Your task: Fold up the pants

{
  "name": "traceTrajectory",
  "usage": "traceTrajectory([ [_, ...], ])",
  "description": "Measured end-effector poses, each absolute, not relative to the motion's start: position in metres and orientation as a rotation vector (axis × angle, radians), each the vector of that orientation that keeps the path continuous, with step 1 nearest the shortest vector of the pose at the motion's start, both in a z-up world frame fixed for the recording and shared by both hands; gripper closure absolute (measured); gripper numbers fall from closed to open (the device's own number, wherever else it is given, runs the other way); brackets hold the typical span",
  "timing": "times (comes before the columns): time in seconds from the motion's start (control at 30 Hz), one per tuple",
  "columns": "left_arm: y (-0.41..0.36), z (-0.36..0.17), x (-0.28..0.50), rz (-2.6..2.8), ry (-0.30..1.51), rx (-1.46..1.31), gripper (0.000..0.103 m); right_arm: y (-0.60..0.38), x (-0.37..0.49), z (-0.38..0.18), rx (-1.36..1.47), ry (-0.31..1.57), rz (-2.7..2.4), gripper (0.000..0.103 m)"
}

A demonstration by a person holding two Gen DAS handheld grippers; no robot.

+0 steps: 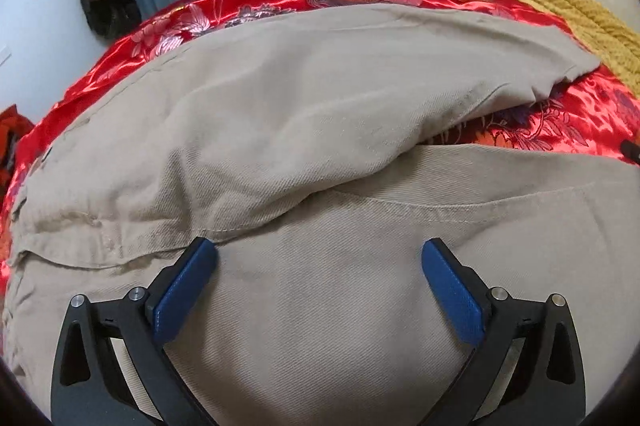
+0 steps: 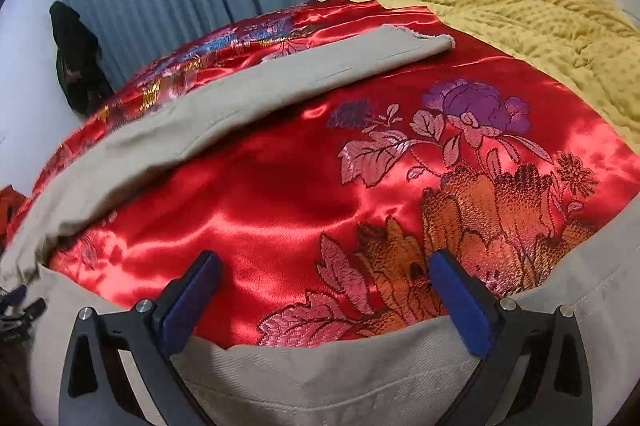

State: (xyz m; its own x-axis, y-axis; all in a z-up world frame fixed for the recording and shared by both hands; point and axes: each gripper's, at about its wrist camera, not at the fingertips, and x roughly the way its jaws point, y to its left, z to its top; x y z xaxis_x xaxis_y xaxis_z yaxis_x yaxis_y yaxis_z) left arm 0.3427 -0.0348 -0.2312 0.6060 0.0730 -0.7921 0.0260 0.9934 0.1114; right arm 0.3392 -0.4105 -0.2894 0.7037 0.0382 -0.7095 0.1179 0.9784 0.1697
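Lying spread on the red satin bedspread point(image 2: 280, 193), the khaki pants point(image 1: 320, 129) are shown with legs still parted; no fold is judged complete. Left gripper point(image 1: 320, 258) and right gripper point(image 2: 324, 274) are held wide apart, empty, above the fabric.

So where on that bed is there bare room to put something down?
Free: the red satin cover in the wedge between the two legs of the beige pants, bordered on the right by the yellow blanket. Crowded: the left side, under the pants, and the blanket side.
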Motion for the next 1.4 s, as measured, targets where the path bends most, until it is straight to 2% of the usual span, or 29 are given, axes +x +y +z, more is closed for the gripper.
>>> traceTrajectory([
  [1.2, -0.037, -0.237, 0.334, 0.011, 0.911, 0.075, 0.001, -0.421, 0.337, -0.295, 0.285, 0.768, -0.004, 0.0],
  [1.33, -0.036, -0.237, 0.334, 0.01, 0.91, 0.076, 0.001, -0.433, 0.345, -0.283, 0.331, 0.84, 0.054, 0.0],
  [1.4, -0.035, -0.237, 0.334, 0.008, 0.907, 0.074, 0.001, -0.462, 0.348, -0.271, 0.366, 0.818, 0.106, 0.001],
])
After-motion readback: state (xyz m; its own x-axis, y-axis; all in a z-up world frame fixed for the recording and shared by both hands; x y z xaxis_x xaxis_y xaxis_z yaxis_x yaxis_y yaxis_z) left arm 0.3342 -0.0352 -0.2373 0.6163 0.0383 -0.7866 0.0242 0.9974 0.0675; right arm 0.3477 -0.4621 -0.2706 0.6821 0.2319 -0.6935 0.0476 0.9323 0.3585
